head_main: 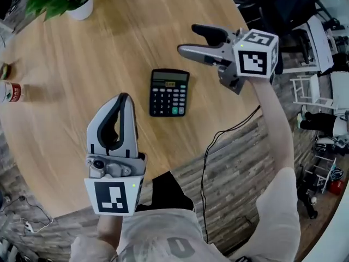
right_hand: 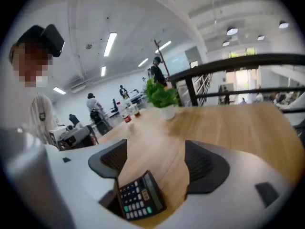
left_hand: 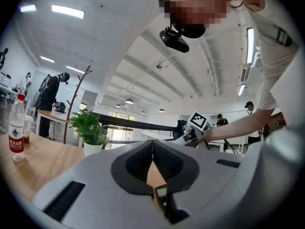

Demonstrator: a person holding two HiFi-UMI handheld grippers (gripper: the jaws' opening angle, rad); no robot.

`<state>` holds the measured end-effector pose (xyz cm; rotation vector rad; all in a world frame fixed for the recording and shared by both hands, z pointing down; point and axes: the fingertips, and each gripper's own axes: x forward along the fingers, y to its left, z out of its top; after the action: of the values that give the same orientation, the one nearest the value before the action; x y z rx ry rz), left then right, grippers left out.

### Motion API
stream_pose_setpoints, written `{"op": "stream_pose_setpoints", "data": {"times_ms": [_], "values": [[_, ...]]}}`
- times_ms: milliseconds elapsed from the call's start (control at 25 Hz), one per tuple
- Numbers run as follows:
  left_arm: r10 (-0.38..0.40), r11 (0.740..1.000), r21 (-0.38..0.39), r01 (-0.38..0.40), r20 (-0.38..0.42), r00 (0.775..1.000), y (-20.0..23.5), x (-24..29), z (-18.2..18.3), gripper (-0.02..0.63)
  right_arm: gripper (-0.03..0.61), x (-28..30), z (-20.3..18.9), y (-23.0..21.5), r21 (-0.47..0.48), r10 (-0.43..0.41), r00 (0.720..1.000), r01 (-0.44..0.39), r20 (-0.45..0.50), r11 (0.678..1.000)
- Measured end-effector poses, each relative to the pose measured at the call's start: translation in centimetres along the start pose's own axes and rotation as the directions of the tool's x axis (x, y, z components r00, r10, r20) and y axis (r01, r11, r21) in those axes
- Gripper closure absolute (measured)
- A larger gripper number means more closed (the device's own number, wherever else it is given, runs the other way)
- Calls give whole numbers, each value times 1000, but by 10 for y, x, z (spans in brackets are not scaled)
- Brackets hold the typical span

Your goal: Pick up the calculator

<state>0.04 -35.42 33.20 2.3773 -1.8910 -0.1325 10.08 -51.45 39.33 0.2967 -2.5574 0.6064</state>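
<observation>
A black calculator (head_main: 169, 93) is seen lying flat on the round wooden surface (head_main: 82, 64), a little in from the near edge, with its display end turned away from the person. Nothing is touching it.

The right gripper (head_main: 190, 40) is held out over the edge of the surface, beyond and to the right of the calculator and clear of it. In the right gripper view (right_hand: 157, 162) its fingers are spread wide with nothing gripped. The calculator (right_hand: 138, 197) is framed low in the gap between them, resting on the wood and free of both pads.

The left gripper (head_main: 124, 98) is held over the near part of the surface, to the left of the calculator and apart from it. In the left gripper view (left_hand: 152, 152) its fingers are pressed together tip to tip with nothing held. A corner of the calculator (left_hand: 162, 198) is glimpsed through the small gap beneath them.

A potted plant (head_main: 76, 1) is set at the far side of the surface, and a bottle (head_main: 8, 91) with a red label is placed at the left edge. A black cable (head_main: 210, 146) is trailed across the floor beside the surface.
</observation>
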Motion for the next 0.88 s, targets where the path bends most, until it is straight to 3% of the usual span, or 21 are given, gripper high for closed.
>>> {"op": "stream_pose_setpoints", "data": {"times_ms": [120,280,560,880], "values": [[5,1000,-10,-5,-24,1000,-2,6,-19,604,219,27,-27,0,105,208,964,-192,-168,976],[10,1000,-9,-11,-30,999,-6,11,-32,604,219,54,-62,10,199,378,863,-327,-336,924],[5,1000,14,-4,-63,998,-7,14,-49,604,221,61,-118,23,356,521,663,-382,-538,853],[-14,1000,14,14,-7,1000,-12,17,-41,604,222,54,-135,34,468,624,513,-413,-589,781]]}}
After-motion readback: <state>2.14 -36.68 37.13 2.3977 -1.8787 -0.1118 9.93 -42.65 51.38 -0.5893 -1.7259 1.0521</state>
